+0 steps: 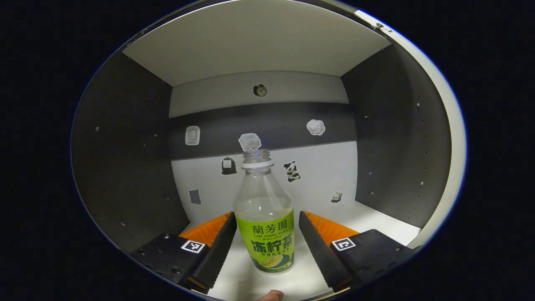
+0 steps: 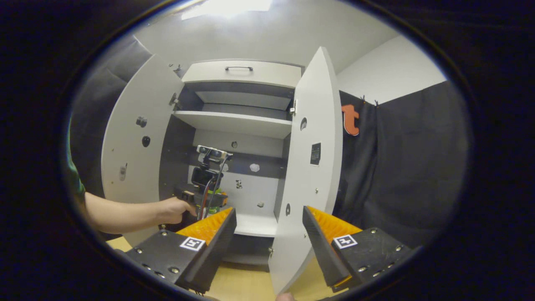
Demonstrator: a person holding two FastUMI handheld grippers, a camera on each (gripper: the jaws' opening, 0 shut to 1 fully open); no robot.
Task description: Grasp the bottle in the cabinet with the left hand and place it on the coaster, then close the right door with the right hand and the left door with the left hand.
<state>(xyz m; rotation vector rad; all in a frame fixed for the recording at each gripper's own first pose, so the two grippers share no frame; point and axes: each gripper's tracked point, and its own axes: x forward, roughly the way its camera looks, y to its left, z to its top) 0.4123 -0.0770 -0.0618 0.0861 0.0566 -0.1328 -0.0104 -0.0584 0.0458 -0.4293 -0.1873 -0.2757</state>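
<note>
inside, left gripper reaches into cabinet, fingers apart, bottle upright between them on shelf floor, gap either side, not gripped. stickers on back wall beyond bottle. right gripper view: right gripper spread wide outside cabinet, nothing between fingers; right door open ahead, left door open too; hand holding left gripper in lower compartment.
</note>
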